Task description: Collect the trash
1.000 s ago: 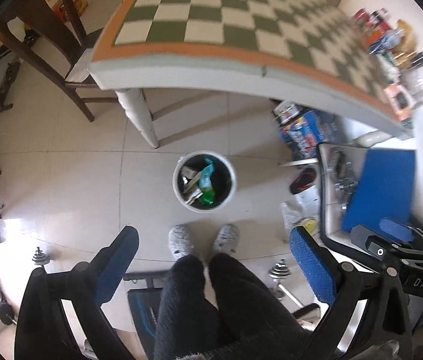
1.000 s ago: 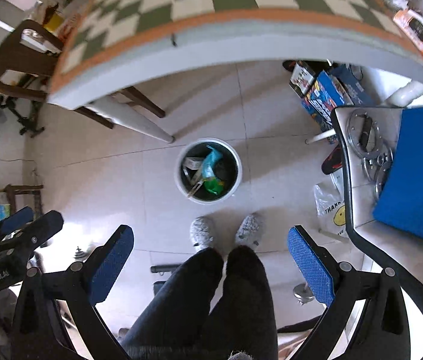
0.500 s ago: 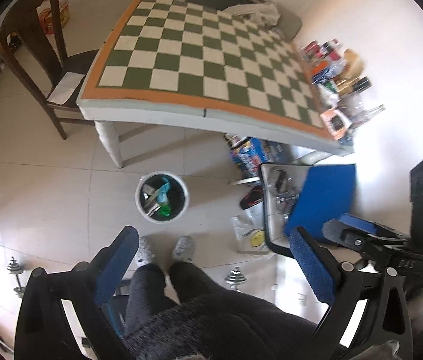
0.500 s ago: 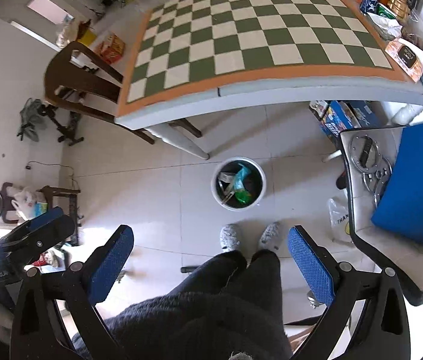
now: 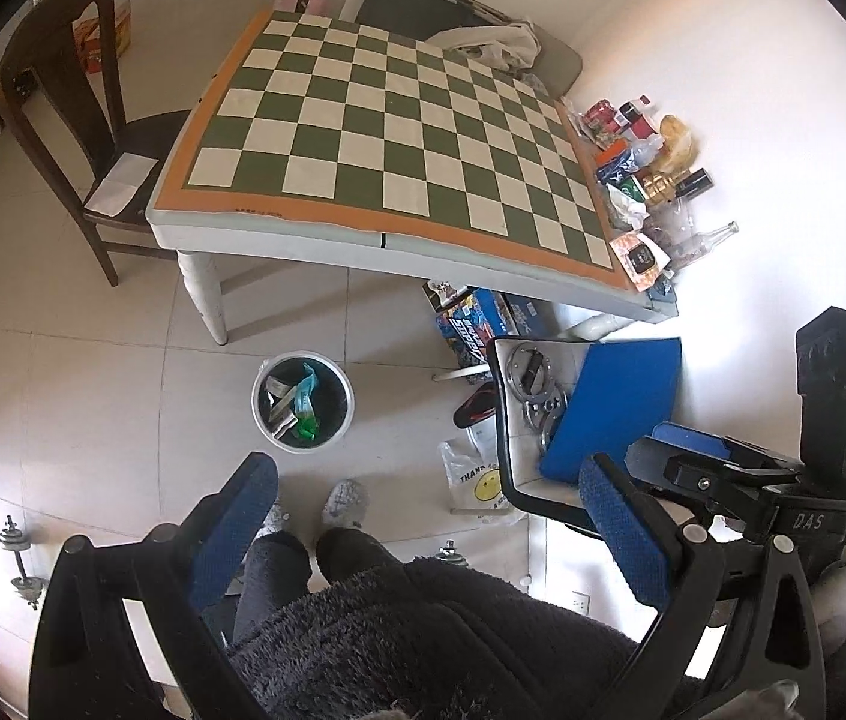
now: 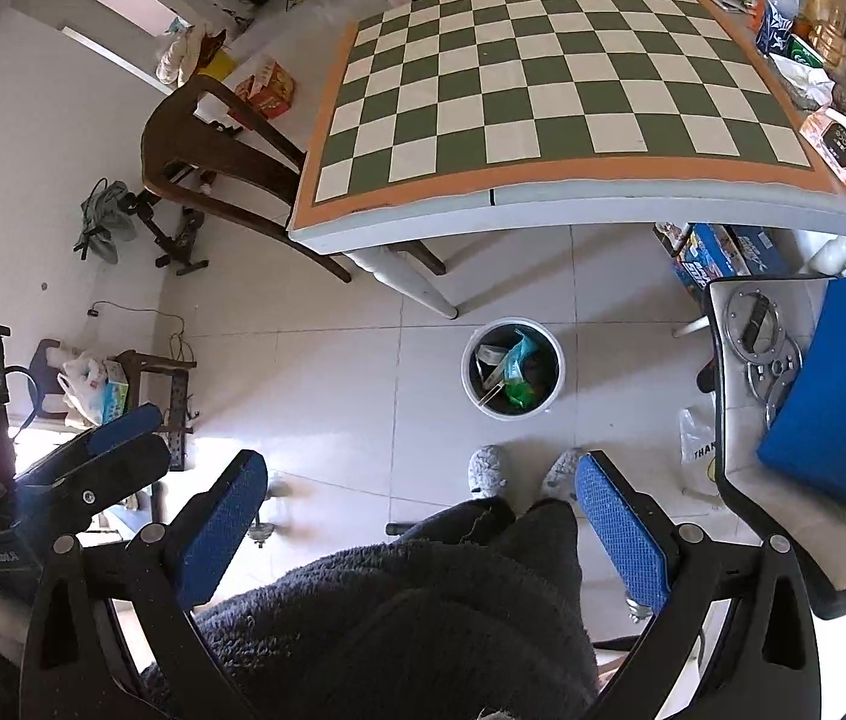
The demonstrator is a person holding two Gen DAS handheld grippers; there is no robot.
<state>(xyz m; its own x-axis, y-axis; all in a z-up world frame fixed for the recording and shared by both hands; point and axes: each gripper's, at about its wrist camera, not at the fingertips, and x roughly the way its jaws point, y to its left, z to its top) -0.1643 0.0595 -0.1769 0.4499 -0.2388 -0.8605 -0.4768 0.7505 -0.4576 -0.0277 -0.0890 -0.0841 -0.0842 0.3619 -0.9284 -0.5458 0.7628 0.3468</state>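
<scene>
White bin (image 5: 303, 401) holding wrappers, standing on floor tiles before checkered desk (image 5: 399, 138); left tongs (image 5: 423, 546) and right tongs (image 6: 423, 540) both spread wide, empty, raised well above bin.

A round white-rimmed waste bin (image 5: 303, 401) is set on the tiled floor before the chequered table (image 5: 399, 138); a dark wooden chair (image 5: 81, 120) stands left of the table.

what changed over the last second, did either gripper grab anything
Both grippers rose and pulled back from the trash bin, so it looks smaller and the checkered table came into full view. Left gripper and right gripper stayed open and empty; the bin's trash is unchanged.
</scene>
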